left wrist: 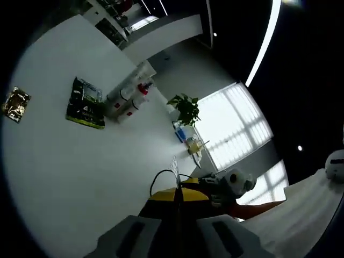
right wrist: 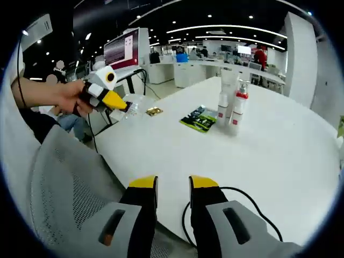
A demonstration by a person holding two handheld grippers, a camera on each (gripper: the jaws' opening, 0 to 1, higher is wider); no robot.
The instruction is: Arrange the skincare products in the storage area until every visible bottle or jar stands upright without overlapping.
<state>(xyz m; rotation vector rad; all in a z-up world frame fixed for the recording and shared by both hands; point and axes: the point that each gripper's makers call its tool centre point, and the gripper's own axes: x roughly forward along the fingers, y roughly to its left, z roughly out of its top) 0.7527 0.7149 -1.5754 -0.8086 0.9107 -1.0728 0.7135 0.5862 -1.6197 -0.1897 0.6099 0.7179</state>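
Bottles stand upright, clustered far across the white bench beside a green packet; they look light, rigid and slick, best pinched mid-body. Right tongs hang parted and empty near the bench edge, while left tongs are pressed closed on nothing.

green packet print too blurred, bottle labels unreadable

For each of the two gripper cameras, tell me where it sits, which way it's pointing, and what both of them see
Left gripper view: rides the left gripper, jaws closed, rolled view across the white table toward bright windows.
Right gripper view: rides the right gripper, jaws apart, at the table edge facing the office; the person's hand holds the left gripper there.
Shared: pump bottles, green packet, gold sachet.
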